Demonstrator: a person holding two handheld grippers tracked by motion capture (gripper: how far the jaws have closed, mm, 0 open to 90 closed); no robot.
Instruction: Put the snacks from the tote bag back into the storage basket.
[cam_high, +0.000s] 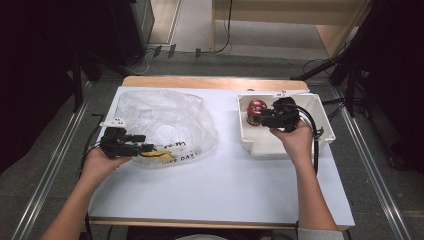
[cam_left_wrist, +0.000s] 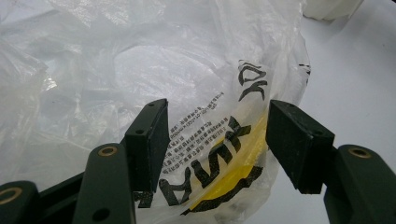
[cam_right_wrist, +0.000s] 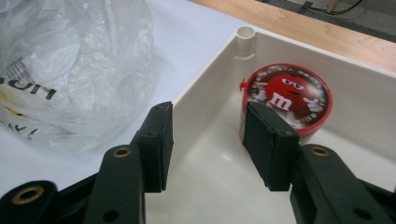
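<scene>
High view: right tool (cam_high: 261, 118) hovers open over the red tin (cam_high: 255, 107); left tool (cam_high: 149, 148) open at the bag (cam_high: 165, 115).

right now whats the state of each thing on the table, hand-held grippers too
plastic bag: crumpled, lying flat on the white table, not gripped
red candy tub: upright in a corner of the bin, lid on, not gripped
white bin: upright, open-topped
left hand-held gripper: open, jaws astride the bag's edge
right hand-held gripper: open, over the bin

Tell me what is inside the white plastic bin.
Inside the white plastic bin stands one round red M&M's candy tub, near a corner. The right gripper covers part of the bin's floor from above.
</scene>
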